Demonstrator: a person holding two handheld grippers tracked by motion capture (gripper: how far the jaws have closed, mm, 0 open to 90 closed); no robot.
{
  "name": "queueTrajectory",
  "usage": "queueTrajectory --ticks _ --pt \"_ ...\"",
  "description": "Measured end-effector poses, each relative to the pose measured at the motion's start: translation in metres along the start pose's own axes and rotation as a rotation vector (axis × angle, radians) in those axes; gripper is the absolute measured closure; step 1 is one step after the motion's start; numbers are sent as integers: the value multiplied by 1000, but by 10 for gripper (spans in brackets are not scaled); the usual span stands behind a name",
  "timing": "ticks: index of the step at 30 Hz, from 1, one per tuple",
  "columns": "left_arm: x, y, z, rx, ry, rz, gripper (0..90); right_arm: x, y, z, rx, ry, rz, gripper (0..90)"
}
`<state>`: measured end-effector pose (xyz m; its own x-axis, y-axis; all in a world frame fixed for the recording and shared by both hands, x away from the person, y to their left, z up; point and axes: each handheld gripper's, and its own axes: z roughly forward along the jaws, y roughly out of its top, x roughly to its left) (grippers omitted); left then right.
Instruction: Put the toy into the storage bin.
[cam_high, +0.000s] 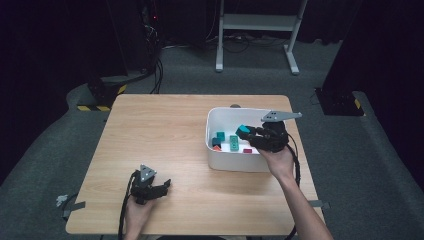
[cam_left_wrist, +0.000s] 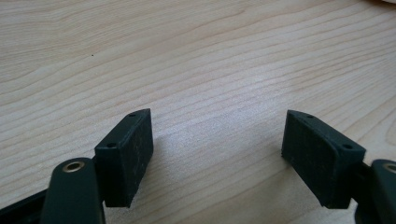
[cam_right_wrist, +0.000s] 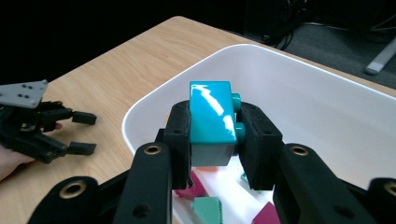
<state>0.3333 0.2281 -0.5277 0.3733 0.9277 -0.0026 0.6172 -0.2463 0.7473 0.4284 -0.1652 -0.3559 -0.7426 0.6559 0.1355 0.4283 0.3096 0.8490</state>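
Observation:
My right gripper (cam_right_wrist: 212, 137) is shut on a teal studded brick (cam_right_wrist: 211, 117), held above the inside of a white tub (cam_right_wrist: 299, 93). From above, the teal brick (cam_high: 243, 130) hangs over the tub (cam_high: 235, 162) at the tips of that gripper (cam_high: 250, 134). Several bricks lie in the tub: teal (cam_high: 220, 135), green (cam_high: 233, 142), dark red (cam_high: 247, 150). My left gripper (cam_high: 167, 184) rests low on the table near the front left edge, jaws wide apart. In the left gripper view its pads (cam_left_wrist: 128, 156) frame bare wood, with nothing in that gripper (cam_left_wrist: 217, 158).
The wooden table (cam_high: 160, 130) is bare on its left and middle. The white tub stands at the right side. Beyond the table are a dark floor, cables and a white stand (cam_high: 257, 22).

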Motion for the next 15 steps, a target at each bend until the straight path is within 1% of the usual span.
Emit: queueTrajectory --ticks 1,5,7,10,11,15 --pt "0 0 0 0 0 -1 251 -4 1 2 4 -9 11 670" --pt "0 0 0 -1 0 -1 251 -9 1 6 15 -24 22 667" --pt "0 0 0 0 0 0 251 -14 2 9 22 -38 34 664" --pt "0 0 0 -1 0 -1 251 -18 1 11 27 -45 45 661" --pt "0 0 0 0 0 -1 251 -22 0 14 36 -50 52 658" --pt "0 0 0 0 0 0 251 -25 -1 19 53 -55 57 664"
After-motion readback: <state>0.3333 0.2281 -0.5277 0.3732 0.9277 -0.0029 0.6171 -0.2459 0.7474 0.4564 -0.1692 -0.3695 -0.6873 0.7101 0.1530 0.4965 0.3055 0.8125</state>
